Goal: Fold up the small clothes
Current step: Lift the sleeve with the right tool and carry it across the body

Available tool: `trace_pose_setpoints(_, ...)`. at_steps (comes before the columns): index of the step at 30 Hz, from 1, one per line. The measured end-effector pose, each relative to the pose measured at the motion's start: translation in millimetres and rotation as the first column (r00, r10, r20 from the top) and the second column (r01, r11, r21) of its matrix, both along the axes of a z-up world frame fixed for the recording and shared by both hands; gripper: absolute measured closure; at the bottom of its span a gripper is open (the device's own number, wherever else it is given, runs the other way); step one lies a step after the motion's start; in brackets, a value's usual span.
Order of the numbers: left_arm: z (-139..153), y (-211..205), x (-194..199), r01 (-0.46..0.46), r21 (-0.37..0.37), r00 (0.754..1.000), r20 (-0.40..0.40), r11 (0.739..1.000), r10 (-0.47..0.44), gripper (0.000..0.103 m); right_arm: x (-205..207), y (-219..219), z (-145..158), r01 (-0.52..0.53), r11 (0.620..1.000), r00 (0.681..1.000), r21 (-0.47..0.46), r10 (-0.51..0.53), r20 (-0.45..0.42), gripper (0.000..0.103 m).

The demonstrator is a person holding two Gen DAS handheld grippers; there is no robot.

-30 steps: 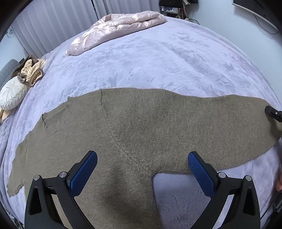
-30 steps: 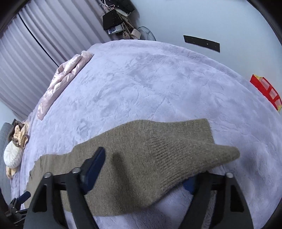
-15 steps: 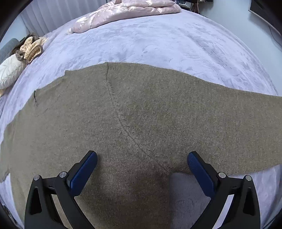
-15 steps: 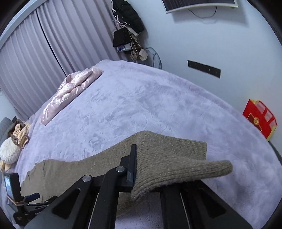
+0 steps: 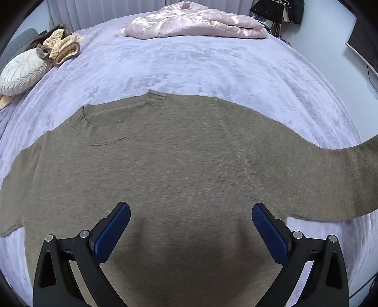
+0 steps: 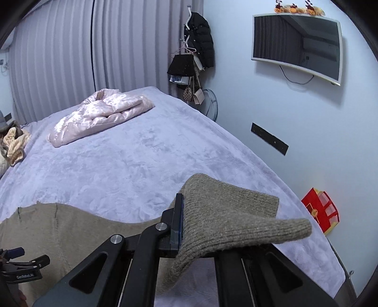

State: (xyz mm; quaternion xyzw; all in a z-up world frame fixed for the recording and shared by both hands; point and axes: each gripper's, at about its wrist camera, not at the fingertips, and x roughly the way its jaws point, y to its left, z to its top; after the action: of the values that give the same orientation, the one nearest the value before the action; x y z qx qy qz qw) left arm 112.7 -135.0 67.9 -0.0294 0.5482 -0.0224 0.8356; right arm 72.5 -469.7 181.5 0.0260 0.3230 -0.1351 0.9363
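Left wrist view: a lavender bedspread (image 5: 212,63) fills the room's bed, and across it lies the olive-brown knit sweater (image 5: 179,170), spread flat with its neckline toward the far side. A second ago this view looked down on one sleeve and the armpit; now the whole chest and collar sit below the lens. The sleeve at the frame's right edge, flat on the cover then, now rises off the bed. A folded pink quilted jacket (image 5: 196,22) rests at the far edge, a white pillow (image 5: 19,70) and beige plush items (image 5: 59,47) at the left. The left gripper (image 5: 190,226) hovers over the sweater, jaws spread wide, nothing between them. In the right wrist view, the right gripper (image 6: 189,226), jaws apart a second ago, is clenched on the sleeve cuff (image 6: 236,212), which drapes over its fingers above the bedspread.
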Motion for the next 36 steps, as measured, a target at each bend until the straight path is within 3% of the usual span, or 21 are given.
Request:
trace_pose_setpoints(8, -5, 75, -20, -0.052, 0.009, 0.999, -0.008, 0.999, 0.052, 0.0, 11, 93, 33, -0.096, 0.995, 0.994, -0.041, 0.098, 0.045, 0.098)
trace_pose_setpoints(13, -11, 122, -30, -0.111, -0.004, 0.994, -0.01, 0.994, 0.111, 0.0, 12, 151, 40, -0.166, 0.984, 0.984, -0.061, 0.169, 0.054, 0.098)
trace_pose_setpoints(19, -18, 147, -40, -0.14, -0.023, 0.99, -0.018, 0.99, 0.14, 0.0, 12, 204, 37, -0.236, 0.97, 0.971, -0.058, 0.238, 0.035, 0.098)
trace_pose_setpoints(30, -29, 174, -55, -0.181, -0.036, 0.983, -0.025, 0.983, 0.18, 0.0, 2, 259, 43, -0.339, 0.939, 0.94, -0.051, 0.341, 0.026, 0.098)
trace_pose_setpoints(36, -34, 196, -72, -0.222, 0.01, 0.974, 0.038, 0.975, 0.222, 0.0, 2, 282, 43, -0.376, 0.925, 0.926, -0.051, 0.377, 0.018, 0.098)
